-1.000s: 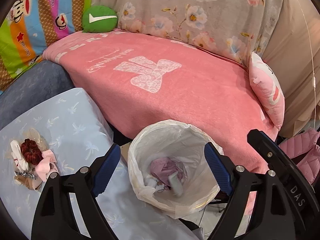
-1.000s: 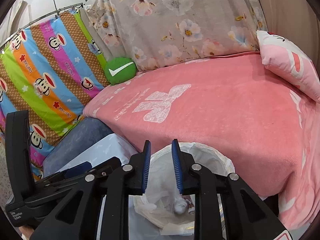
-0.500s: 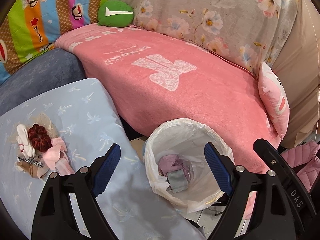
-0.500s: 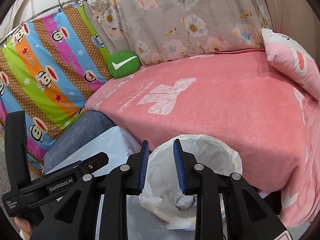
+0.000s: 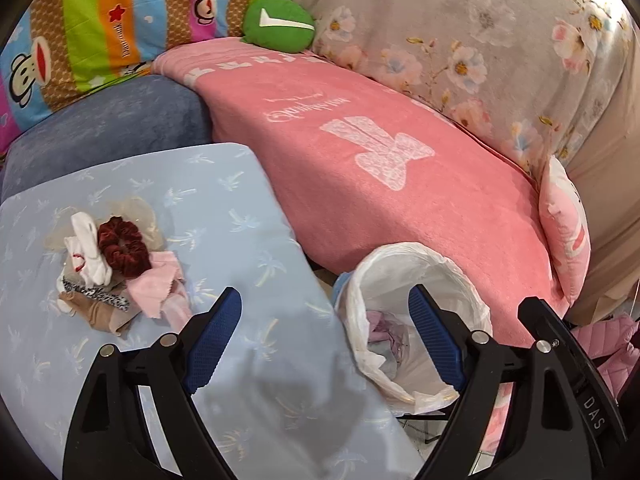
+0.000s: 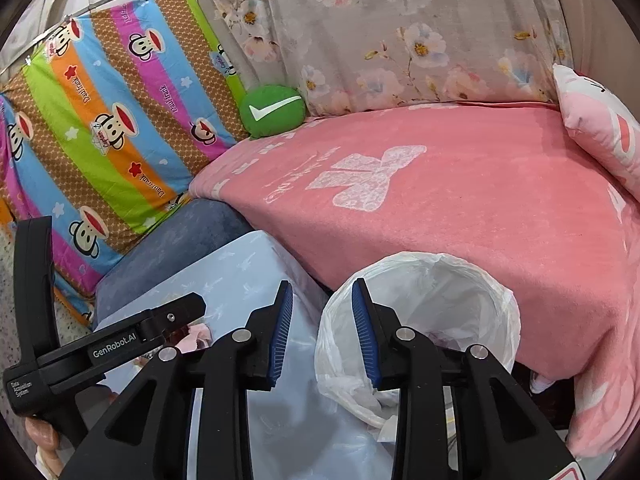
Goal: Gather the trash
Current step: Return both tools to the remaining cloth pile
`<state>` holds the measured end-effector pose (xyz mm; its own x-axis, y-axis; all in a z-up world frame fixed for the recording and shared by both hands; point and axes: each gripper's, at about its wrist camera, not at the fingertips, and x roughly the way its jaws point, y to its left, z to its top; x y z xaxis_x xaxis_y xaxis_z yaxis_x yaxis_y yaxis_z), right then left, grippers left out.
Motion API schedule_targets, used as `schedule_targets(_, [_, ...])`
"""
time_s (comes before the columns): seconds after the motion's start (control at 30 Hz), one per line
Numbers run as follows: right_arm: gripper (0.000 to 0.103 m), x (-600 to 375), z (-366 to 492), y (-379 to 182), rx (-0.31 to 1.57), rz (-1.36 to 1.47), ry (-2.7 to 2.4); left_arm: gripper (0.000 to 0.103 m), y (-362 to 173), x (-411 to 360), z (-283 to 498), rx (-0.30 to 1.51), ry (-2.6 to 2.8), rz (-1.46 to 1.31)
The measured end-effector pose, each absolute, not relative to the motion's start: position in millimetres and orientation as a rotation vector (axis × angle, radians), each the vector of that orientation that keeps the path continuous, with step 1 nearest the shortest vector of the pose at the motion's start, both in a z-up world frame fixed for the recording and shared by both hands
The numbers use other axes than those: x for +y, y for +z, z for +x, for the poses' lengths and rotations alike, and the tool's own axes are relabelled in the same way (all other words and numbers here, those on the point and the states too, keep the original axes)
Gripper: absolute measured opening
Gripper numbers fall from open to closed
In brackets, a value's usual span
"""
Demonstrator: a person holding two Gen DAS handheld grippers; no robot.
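A bin lined with a white bag [image 5: 416, 276] stands between the blue-clothed table and the pink bed; crumpled pink and grey scraps [image 5: 384, 334] lie inside. It also shows in the right wrist view [image 6: 436, 280]. A pile of scraps [image 5: 108, 268] lies on the table at the left: a dark red scrunchie, white, pink and beige cloth pieces. My left gripper [image 5: 324, 340] is wide open and empty above the table edge and the bin. My right gripper [image 6: 322, 332] is partly open and empty beside the bin's rim. The left gripper's body [image 6: 108, 344] shows at its left.
The table has a light blue cloth [image 5: 224, 220]. A bed with a pink blanket [image 5: 400, 184] runs behind, with a green cushion [image 5: 280, 24], a pink cushion [image 5: 564, 236], a floral cover and a striped monkey-print cover. A pink jacket [image 5: 604, 340] lies at the right.
My left gripper has swung left, from over the bin towards the table; the scrap pile has come further into view. My right gripper has opened a little wider and stayed by the bin.
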<state>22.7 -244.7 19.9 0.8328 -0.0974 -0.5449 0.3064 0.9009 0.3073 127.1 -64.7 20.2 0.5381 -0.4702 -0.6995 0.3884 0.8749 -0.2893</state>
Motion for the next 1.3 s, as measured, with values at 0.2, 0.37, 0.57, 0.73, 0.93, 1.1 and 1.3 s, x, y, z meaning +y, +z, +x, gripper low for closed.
schedule_targets(0.2, [0.039, -221, 32, 20, 0.563, 0.367, -0.187, 0.082, 17, -40, 131, 0.862, -0.475, -0.132])
schedule_targets(0.37, [0.043, -202, 41, 16, 0.583, 0.352, -0.16, 0.082, 13, -19, 135, 0.864, -0.431, -0.15])
schedule_targets(0.57, [0.044, -173, 56, 6, 0.621, 0.332, -0.119, 0.082, 1, 14, 141, 0.882, -0.379, -0.188])
schedule_targets(0.73, [0.045, -146, 70, -3, 0.658, 0.312, -0.083, 0.082, -13, 43, 146, 0.906, -0.33, -0.22])
schedule_targets(0.93, [0.053, -118, 89, -21, 0.703, 0.297, -0.049, 0.082, -36, 77, 154, 0.952, -0.259, -0.251])
schedule_targets(1.1, [0.053, -98, 109, -42, 0.757, 0.296, -0.022, 0.082, -55, 103, 158, 0.992, -0.208, -0.279])
schedule_targets(1.3, [0.054, -73, 135, -65, 0.808, 0.283, 0.008, 0.082, -76, 131, 164, 1.036, -0.163, -0.319])
